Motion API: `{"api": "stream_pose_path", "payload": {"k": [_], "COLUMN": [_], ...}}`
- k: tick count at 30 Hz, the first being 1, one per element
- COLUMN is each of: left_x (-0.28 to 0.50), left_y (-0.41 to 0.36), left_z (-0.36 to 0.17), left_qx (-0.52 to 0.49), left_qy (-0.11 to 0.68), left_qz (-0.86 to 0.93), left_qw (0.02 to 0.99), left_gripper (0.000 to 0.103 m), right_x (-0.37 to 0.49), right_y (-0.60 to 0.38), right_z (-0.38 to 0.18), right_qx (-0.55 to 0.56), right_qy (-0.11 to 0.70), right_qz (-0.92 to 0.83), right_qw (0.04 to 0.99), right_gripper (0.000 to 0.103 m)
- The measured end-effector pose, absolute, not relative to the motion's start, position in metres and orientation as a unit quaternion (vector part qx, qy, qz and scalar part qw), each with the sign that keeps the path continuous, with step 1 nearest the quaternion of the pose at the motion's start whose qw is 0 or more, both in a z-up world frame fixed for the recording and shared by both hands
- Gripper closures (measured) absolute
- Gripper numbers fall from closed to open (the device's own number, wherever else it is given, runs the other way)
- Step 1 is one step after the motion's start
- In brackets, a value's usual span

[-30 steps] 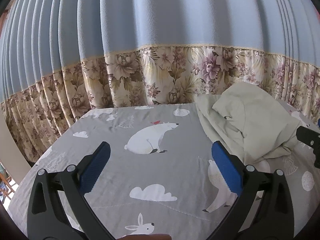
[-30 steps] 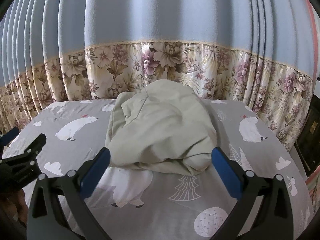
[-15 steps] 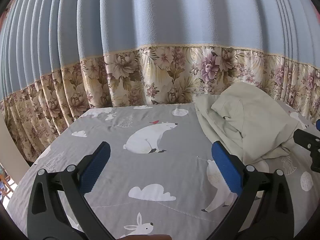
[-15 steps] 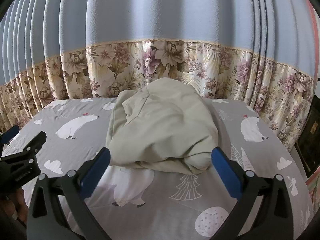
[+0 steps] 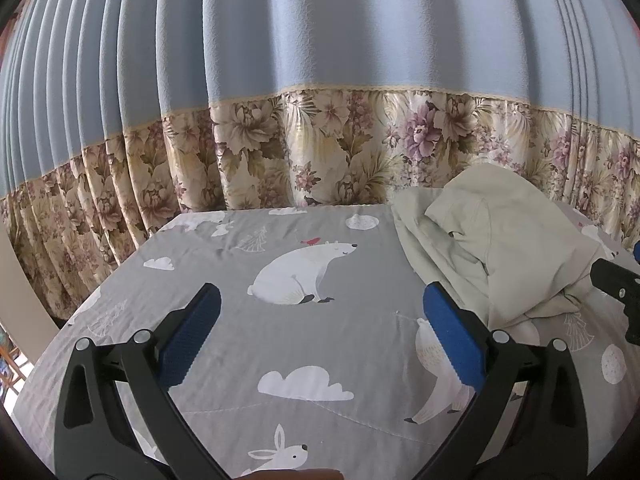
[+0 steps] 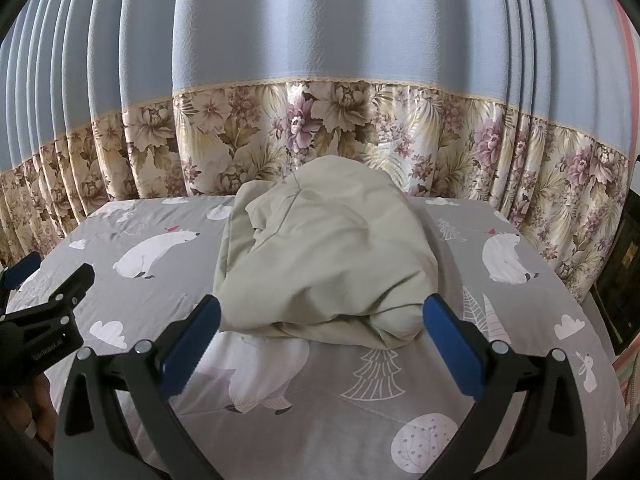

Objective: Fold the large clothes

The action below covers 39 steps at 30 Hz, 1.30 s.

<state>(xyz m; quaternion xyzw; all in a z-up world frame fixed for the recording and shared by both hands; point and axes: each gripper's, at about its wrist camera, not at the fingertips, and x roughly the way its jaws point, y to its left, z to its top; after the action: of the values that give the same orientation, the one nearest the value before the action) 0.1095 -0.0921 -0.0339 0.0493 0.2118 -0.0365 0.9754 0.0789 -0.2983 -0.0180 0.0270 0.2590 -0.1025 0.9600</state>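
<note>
I hold two black two-finger grippers with blue ribbed pads over a bed covered by a grey cotton sheet printed with white polar bears, clouds and trees (image 6: 332, 412). My right gripper (image 6: 322, 330) has its fingers spread wide apart with nothing between them. Just beyond its tips, at twelve o'clock, lies the pale beige crumpled garment (image 6: 328, 256), heaped into a rounded mound near the middle of the bed. My left gripper (image 5: 322, 330) is also spread wide and holds nothing; from it the garment sits at about two o'clock, well clear of its fingers.

The cloth looks thin, matte and limp, with soft creases and a stitched seam running up its far side. I judge it light, floppy and not slippery, likely to sag and unroll when lifted. A rolled fold along its near bottom edge, toward five o'clock of the mound, seems the easiest place to pinch; a seam or hem would hold better than loose middle cloth.

Behind the bed hangs a pleated blue curtain with a glossy floral band (image 6: 340, 128).
</note>
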Motion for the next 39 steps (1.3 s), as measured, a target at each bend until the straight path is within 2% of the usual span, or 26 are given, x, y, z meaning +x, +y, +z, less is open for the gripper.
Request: {"api": "stream_pose_path", "payload": {"k": [39], "left_x": [0.1087], "left_y": [-0.0929], "left_z": [-0.0372], "left_qx": [0.042], "left_qy": [0.219], "left_qz": [-0.048], "left_qw": [0.974], "left_gripper": [0.003], "right_x": [0.078], "right_y": [-0.2983], "right_z": [-0.0193], "right_qx": [0.028], "right_qy": [0.262], "right_qz": [-0.102], "right_qw": [0.959], "right_gripper": [0.002]}}
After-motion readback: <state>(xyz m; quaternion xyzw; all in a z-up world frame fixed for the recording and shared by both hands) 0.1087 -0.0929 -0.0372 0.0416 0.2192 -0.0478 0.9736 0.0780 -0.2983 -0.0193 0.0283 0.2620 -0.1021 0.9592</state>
